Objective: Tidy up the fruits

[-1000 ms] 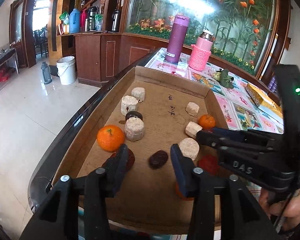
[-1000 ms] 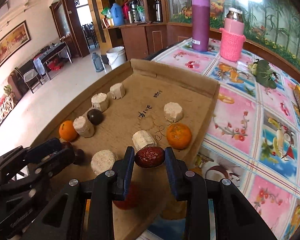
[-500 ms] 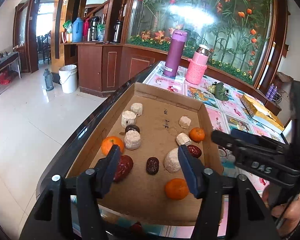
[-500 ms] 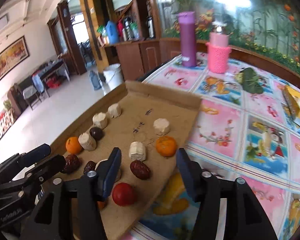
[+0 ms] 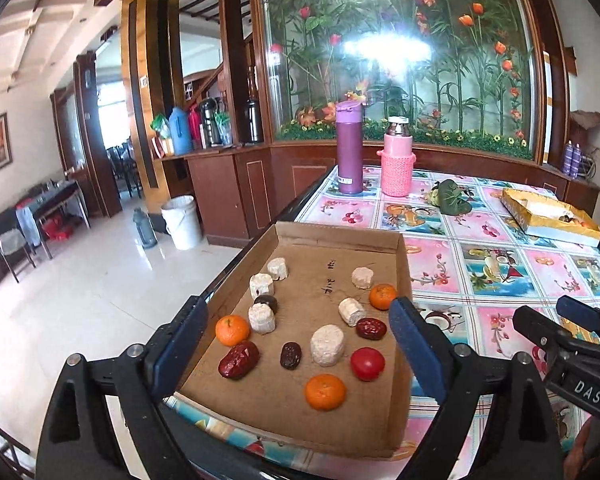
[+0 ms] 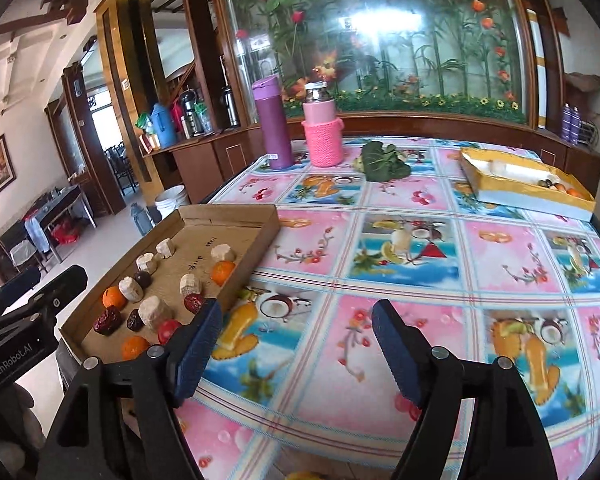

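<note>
A shallow cardboard tray (image 5: 340, 238) (image 6: 228, 216) lies on the table's left edge. It holds oranges (image 5: 232, 330) (image 5: 325, 392) (image 5: 383, 296), red dates (image 5: 239, 360) (image 5: 371, 328), a dark date (image 5: 291, 355), a red tomato (image 5: 367, 364) (image 6: 168, 330), a dark round fruit (image 5: 266, 303) and several pale cylinders (image 5: 327, 345). My left gripper (image 5: 296, 344) is open and empty, raised above the tray's near end. My right gripper (image 6: 296, 340) is open and empty over the tablecloth, right of the tray.
A flowered pink tablecloth (image 6: 420, 240) covers the table. At the back stand a purple flask (image 5: 350, 148) and a pink-sleeved bottle (image 5: 397, 160). A green leafy bundle (image 6: 382, 160) and a yellow box (image 6: 524, 184) with fruit lie at the far right.
My right gripper let go of the red date in the tray, opened wide and drew back to the right. My left gripper opened wider and pulled back and up from the tray.
</note>
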`<state>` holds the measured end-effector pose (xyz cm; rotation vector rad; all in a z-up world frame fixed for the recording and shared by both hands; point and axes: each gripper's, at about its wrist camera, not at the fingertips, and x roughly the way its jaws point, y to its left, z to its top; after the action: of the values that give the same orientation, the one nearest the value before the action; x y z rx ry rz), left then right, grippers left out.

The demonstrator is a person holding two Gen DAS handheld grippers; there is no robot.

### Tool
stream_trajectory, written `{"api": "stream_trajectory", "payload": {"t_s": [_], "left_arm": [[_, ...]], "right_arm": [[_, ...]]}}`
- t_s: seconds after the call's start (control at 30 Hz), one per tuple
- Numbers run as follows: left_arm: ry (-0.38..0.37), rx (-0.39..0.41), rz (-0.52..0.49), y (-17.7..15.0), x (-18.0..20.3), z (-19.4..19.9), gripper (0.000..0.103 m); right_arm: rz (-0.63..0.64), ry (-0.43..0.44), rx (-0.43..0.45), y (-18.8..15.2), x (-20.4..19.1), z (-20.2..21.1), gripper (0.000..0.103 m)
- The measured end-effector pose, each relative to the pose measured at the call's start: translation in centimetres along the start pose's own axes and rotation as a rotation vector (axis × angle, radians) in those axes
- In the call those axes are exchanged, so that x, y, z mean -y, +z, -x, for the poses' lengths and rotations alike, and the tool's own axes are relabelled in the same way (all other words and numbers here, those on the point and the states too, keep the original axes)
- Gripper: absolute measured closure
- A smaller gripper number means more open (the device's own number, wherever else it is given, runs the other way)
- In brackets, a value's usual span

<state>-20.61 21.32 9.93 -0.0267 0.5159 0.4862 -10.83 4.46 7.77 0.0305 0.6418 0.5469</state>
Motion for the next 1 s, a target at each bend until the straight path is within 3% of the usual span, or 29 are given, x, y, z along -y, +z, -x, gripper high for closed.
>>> {"api": "stream_trajectory", "payload": {"t_s": [0.4,0.7,1.0], "left_arm": [[0.06,0.086,-0.089,0.5,4.4,2.9,0.006],[0.155,0.162,-0.068,0.1,4.8,4.6,0.002],[0.13,0.145,-0.043,-0.4,4.3,4.7,0.0]], "right_arm": [[-0.004,-0.038,0.055,-1.9,1.7,2.8,0.016],[-0.011,-0.033,0.06,-2.3,2.0,3.2,0.015],[0.026,-0.049,0.067,-2.8,1.3,3.5,0.012]]}}
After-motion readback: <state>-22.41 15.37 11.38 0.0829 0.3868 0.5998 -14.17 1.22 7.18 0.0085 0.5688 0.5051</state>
